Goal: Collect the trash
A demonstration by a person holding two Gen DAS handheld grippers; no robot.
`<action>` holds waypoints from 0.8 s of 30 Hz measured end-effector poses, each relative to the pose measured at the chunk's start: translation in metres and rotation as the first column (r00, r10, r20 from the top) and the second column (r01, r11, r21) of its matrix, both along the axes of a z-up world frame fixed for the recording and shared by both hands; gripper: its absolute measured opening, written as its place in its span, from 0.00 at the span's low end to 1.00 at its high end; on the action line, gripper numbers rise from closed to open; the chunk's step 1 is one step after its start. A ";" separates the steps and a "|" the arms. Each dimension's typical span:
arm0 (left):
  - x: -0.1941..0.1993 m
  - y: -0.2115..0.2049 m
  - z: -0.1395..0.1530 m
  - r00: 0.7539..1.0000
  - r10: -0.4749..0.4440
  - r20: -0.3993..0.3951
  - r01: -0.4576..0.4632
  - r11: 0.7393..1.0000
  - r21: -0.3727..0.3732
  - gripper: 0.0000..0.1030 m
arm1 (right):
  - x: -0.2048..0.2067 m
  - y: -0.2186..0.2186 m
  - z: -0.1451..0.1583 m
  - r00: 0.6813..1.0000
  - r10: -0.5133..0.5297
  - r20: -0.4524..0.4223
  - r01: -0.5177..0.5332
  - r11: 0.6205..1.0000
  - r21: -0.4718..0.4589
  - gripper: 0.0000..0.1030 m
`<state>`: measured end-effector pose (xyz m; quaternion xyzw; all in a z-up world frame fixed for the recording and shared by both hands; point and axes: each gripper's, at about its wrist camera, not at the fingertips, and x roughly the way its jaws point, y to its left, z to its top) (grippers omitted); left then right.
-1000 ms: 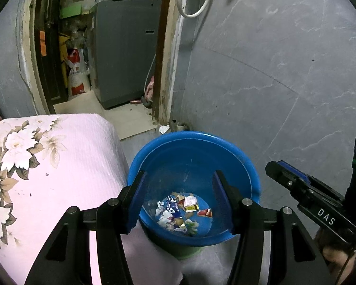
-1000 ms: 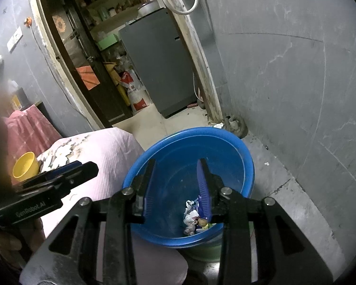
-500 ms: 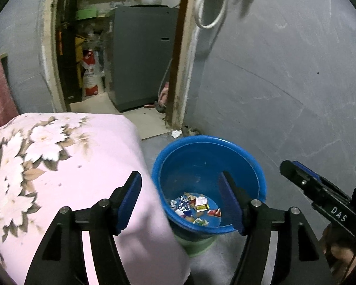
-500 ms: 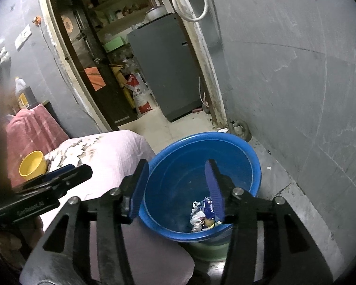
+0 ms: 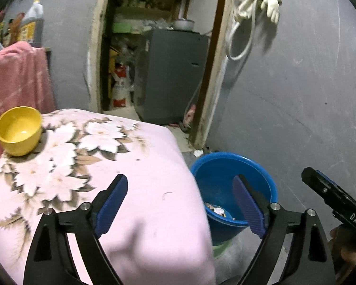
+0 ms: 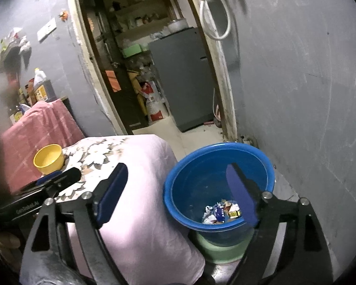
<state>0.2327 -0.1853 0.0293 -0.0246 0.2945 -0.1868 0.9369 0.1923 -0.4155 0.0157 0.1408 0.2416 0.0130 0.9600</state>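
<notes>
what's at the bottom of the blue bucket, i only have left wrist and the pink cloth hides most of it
Observer: The right wrist view looks straight into the blue bucket. A small pile of wrappers lies at the bottom: white, blue and yellow scraps.
Operator: is the other hand carrying anything, i only see its side
Observer: No. The right gripper is open and there is nothing between its pads.
</notes>
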 end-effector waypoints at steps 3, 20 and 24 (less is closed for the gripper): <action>-0.014 0.015 0.003 0.999 0.029 0.024 -0.029 1.000 -0.009 0.90 | -0.012 0.014 0.004 1.000 0.010 0.018 -0.010 1.000 -0.015 1.00; -0.084 0.081 0.004 0.977 0.170 0.127 -0.166 0.985 -0.040 0.95 | -0.066 0.081 0.006 0.989 0.074 0.125 -0.060 0.992 -0.113 1.00; -0.103 0.095 0.000 0.969 0.192 0.158 -0.191 0.981 -0.026 0.98 | -0.077 0.093 0.005 0.984 0.087 0.153 -0.070 0.991 -0.117 1.00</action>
